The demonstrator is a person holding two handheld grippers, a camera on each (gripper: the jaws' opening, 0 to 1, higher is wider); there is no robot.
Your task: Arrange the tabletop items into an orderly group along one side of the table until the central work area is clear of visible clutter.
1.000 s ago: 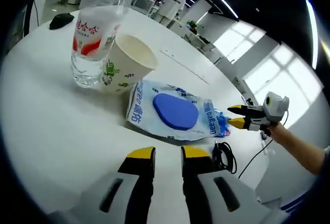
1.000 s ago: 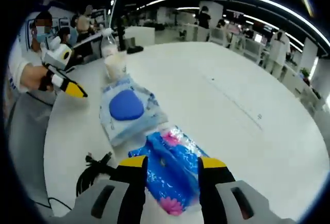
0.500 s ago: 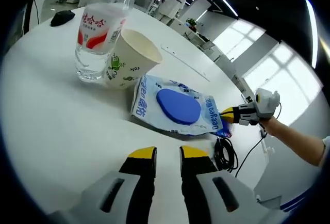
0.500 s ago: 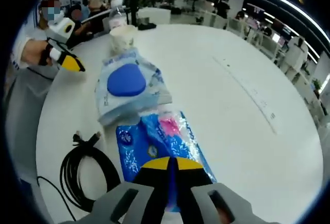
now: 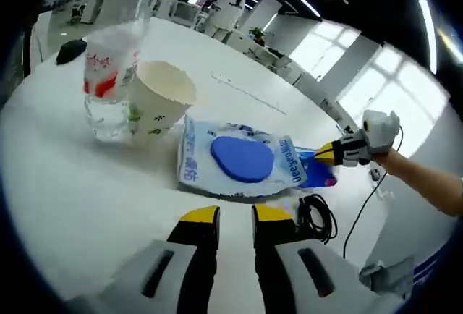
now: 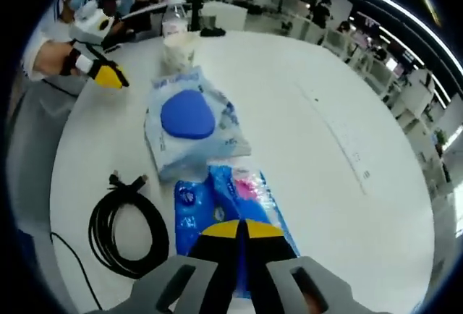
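A clear water bottle (image 5: 107, 68) stands at the far left with a paper cup (image 5: 160, 97) against it. In front of them lies a white wet-wipes pack (image 5: 242, 158) with a blue oval lid. At its right end lies a blue tissue pack (image 5: 318, 175), and my right gripper (image 5: 323, 155) is shut on it. In the right gripper view the jaws of that gripper (image 6: 239, 224) pinch the near end of the blue tissue pack (image 6: 217, 197), which touches the wipes pack (image 6: 189, 117). My left gripper (image 5: 236, 216) hovers over bare table, jaws a narrow gap apart, holding nothing.
A coiled black cable (image 6: 129, 228) lies left of the blue pack, close to the table (image 6: 340, 90) edge. A dark mouse (image 5: 71, 50) sits far behind the bottle. The round white table has bare surface on its far half. People sit beyond the left gripper (image 6: 108, 75).
My right gripper went from open around the blue tissue pack to shut on its near end. The left gripper's view drew back a little; its jaws kept the same gap.
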